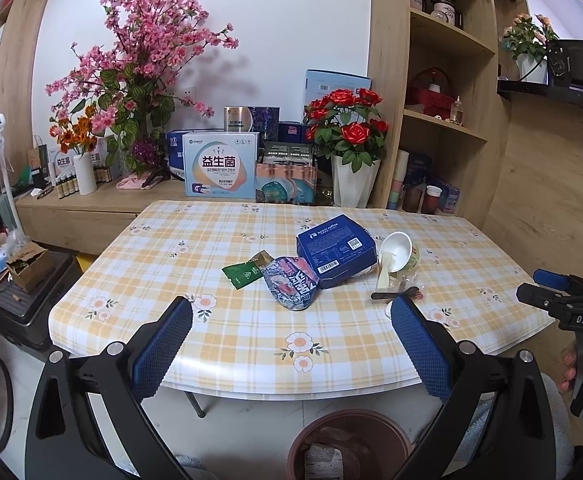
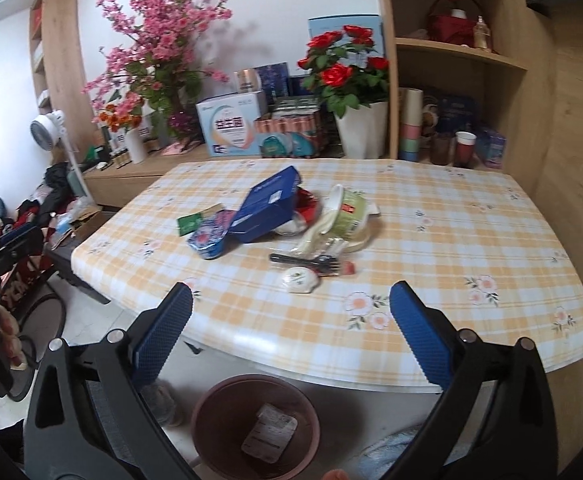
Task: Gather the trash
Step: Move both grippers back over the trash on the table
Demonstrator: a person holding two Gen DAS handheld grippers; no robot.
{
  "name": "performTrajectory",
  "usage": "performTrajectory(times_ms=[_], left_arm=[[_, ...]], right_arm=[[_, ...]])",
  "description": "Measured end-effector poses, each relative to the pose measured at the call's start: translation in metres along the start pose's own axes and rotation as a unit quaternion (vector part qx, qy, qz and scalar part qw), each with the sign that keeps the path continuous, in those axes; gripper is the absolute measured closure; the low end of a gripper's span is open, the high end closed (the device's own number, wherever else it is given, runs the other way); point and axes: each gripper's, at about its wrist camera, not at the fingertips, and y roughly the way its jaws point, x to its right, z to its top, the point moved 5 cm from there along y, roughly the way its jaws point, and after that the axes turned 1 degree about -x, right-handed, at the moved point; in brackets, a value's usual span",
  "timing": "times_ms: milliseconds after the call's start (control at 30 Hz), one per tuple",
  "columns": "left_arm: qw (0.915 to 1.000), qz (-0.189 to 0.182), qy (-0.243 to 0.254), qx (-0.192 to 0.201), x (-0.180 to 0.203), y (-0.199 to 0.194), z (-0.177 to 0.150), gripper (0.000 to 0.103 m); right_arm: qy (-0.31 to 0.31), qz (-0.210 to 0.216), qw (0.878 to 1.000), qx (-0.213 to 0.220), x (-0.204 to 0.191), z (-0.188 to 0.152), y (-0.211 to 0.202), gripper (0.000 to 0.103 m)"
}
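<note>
Checked yellow-and-white cloth covers the table (image 2: 471,240), and the trash sits bunched toward its middle, nearer the far edge than the near one. Largest is the blue carton (image 2: 267,208), propped at a tilt on the things under it; it looks stiff and light, best pinched across a free edge or its raised far corner. Beside it, toward the right edge, a green paper bowl (image 2: 349,216) lies on its side with its white inside showing. It seems empty, thin-walled and easily crushed, so the rim is the likely hold. Left of the carton lies a crinkled pink-and-blue packet (image 1: 291,284), soft and probably slippery, touching a flat green sachet (image 1: 243,274). Nearer the front edge a black plastic fork (image 2: 307,262) in a clear wrapper lies next to a small white lid (image 2: 299,280); both are light and low, hard to get under.

Below the near edge, on the floor, a brown bin (image 2: 255,424) holds one pale flat packet.

Both tools hover short of the table: the left gripper (image 1: 291,332) and the right gripper (image 2: 291,320) each stand spread wide with nothing between the blue pads.
</note>
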Motion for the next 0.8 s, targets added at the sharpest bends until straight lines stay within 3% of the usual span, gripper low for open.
performTrajectory(times_ms=[200,633,800], left_arm=[[0.9996,0.012,0.022,-0.014,0.002,0.008,-0.002,0.006],[0.9982,-0.012,0.054,-0.026,0.01,0.032,0.001,0.006],[0.9992,-0.029,0.024,0.013,0.004,0.038,0.003,0.006]], right_arm=[[0.008,-0.034,0.999,0.003,0.017,-0.001,-0.001,0.006],[0.019,-0.045,0.999,0.008,0.041,0.007,0.007,0.006],[0.031,-0.037,0.999,0.003,0.048,0.009,0.017,0.006]])
